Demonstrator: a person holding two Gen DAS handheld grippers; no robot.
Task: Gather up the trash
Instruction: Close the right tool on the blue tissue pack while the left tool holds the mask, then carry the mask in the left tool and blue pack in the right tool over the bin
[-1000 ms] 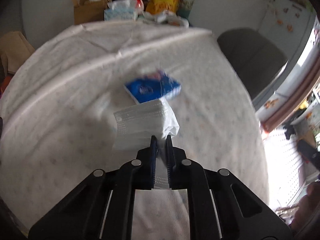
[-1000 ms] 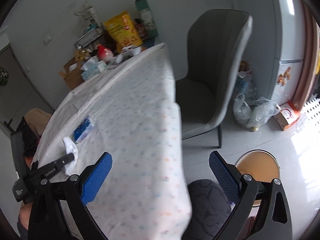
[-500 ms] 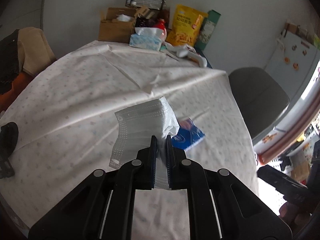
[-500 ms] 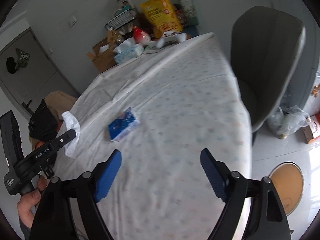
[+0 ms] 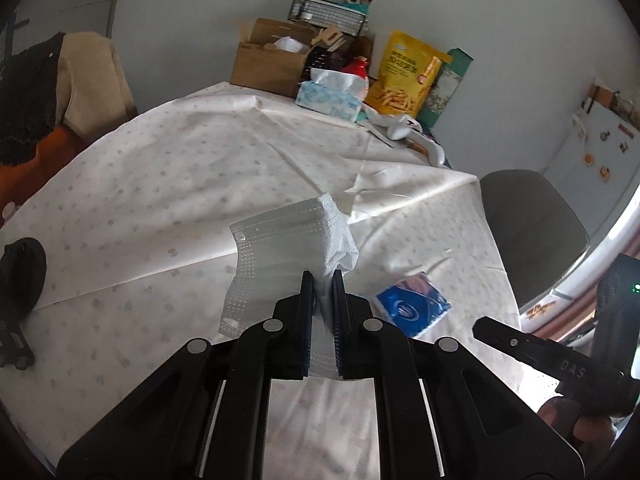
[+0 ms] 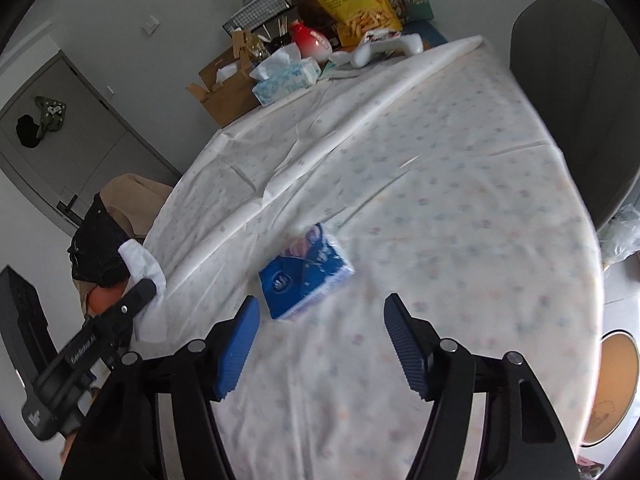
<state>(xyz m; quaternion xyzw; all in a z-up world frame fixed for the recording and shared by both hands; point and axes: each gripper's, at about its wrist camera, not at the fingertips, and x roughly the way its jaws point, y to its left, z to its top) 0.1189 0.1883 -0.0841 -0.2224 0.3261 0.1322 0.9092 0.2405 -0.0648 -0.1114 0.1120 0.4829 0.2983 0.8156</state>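
Note:
My left gripper [image 5: 321,280] is shut on a white face mask [image 5: 280,248] with a crumpled tissue [image 5: 340,240], held above the table. The mask also shows in the right wrist view [image 6: 144,266] at the left gripper's tip. A blue tissue pack [image 6: 306,274] lies on the white spotted tablecloth [image 6: 440,184]; in the left wrist view the pack [image 5: 412,304] is to the right of the left gripper. My right gripper [image 6: 318,320] is open and empty, just short of the blue pack, above the table.
At the table's far end stand a cardboard box [image 5: 268,64], a tissue box [image 5: 330,96], a yellow snack bag [image 5: 408,76] and a red bottle [image 6: 310,38]. A grey chair [image 6: 576,92] is on the right. A round brown bin [image 6: 612,384] sits on the floor.
My right gripper has swung left from the chair side over the table toward the blue pack. My left gripper has shifted left with the mask, so the pack lies to its right.

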